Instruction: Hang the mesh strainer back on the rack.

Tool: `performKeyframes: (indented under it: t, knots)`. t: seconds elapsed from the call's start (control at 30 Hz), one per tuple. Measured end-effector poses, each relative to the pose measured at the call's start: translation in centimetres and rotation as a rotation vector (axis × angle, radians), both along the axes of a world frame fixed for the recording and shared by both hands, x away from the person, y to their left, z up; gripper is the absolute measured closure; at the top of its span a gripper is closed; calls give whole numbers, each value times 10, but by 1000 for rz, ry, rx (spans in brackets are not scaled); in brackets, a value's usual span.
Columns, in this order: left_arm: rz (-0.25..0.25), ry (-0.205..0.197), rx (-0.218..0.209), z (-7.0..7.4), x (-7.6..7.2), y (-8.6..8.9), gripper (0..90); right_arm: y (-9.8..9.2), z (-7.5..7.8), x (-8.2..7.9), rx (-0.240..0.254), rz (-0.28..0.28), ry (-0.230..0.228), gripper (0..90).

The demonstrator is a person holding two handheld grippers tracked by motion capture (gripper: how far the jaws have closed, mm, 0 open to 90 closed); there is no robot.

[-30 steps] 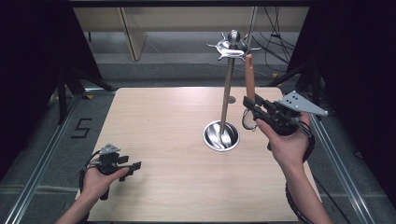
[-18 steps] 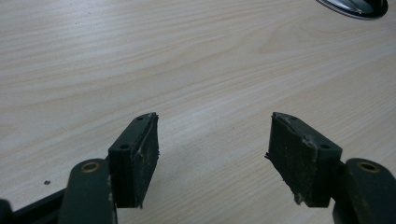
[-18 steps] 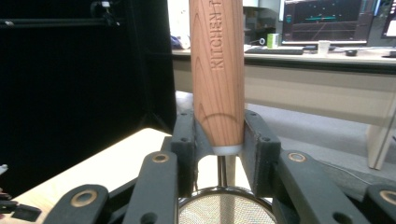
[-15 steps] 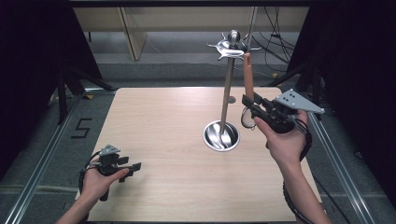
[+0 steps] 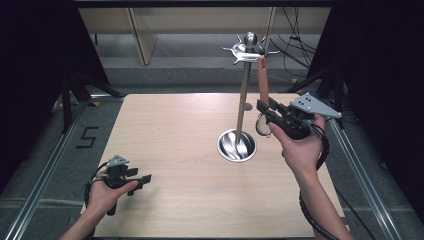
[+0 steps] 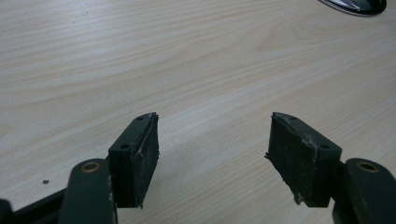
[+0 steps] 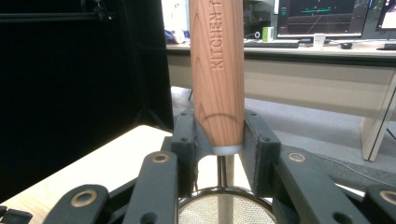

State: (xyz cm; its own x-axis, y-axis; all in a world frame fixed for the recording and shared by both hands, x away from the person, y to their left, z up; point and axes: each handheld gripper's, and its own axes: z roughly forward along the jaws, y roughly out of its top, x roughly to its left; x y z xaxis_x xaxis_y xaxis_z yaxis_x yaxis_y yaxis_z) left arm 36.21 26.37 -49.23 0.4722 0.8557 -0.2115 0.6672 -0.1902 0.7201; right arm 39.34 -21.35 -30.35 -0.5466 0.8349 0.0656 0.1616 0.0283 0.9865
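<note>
So the right gripper (image 5: 263, 111) is up off the table (image 5: 170, 145), over near its right edge, with its jaws clamped on the bottom end of a wooden handle (image 7: 217, 70). From the right gripper view you can see both pads pressed flat against the wood, one on each side, right where the handle meets a little metal collar; below that a thin stem runs down to a round mesh sieve (image 7: 226, 210) sitting just under the jaws. The handle stands pretty much upright, and in the high view its top end reaches the arms at the head of the stand (image 5: 243, 100), right by one of the hooks; can't tell whether it's actually hooked on or just touching. The stand itself is a tall metal pole with a shiny round dish for a base, sitting right of the table's middle, just beside the right gripper. The left gripper (image 5: 142, 179) is way off at the near left part of the table, well apart from all that, held low over the wood. Its jaws are spread wide with nothing but bare tabletop between them, and the edge of the stand's base peeks in at the top right corner of the left gripper view.
</note>
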Motion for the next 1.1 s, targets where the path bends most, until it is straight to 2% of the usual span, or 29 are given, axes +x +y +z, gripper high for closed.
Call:
performKeyframes:
  t: [0.07, 0.13, 0.17, 0.33, 0.37, 0.43, 0.57, 0.63, 0.7, 0.73, 0.83, 0.9, 0.97, 1.0, 1.03, 1.07, 1.1]
  knots:
    - [7, -1, -12, 0, 0, -1, 327, 2, 0, 1, 9, 2, 11, 698]
    - [-2, 1, 5, 0, 0, 0, 327, 2, 0, 2, 5, -1, 2, 699]
    - [-1, 1, -1, 0, 0, -1, 328, 3, 0, 1, 13, -7, 28, 699]
    - [-12, 2, 11, 0, 0, 0, 328, 2, 0, 5, -8, -5, 13, 698]
    - [-12, -1, 11, 0, 0, 0, 328, 3, 0, 5, -2, -7, 26, 698]
    - [-13, -1, 11, 0, 0, -1, 328, 3, -1, 7, -11, -4, 12, 698]
    - [-9, -2, 7, -1, 0, -1, 328, 6, -2, 8, -21, -5, 34, 698]
    - [-12, -1, 12, 0, 0, -1, 327, 7, -3, 9, -32, -12, 31, 698]
    - [-12, -2, 12, -1, 0, -1, 327, 9, -5, 8, -65, -23, 29, 697]
    - [-12, -2, 12, -1, 0, -1, 327, 9, -6, 8, -88, -29, 16, 697]
    - [-11, -2, 9, -1, 0, -1, 327, 13, -7, 8, -113, -38, 0, 695]
    - [-16, 0, 12, 0, 0, 0, 327, 14, -6, 7, -112, -34, 12, 693]
    - [-14, -2, 9, -1, 0, 0, 327, 15, -6, 7, -121, -24, 6, 688]
    - [-10, 1, 4, -1, -1, 0, 327, 15, -7, 9, -132, -19, -18, 678]
    - [-8, 1, 6, -1, 0, 0, 326, 14, -6, 9, -154, -17, -24, 657]
    - [-8, 2, 9, -1, 0, 0, 326, 15, -7, 8, -148, -12, -7, 632]
    - [-6, 3, 7, -1, 0, 0, 326, 15, -6, 8, -169, -19, -34, 606]
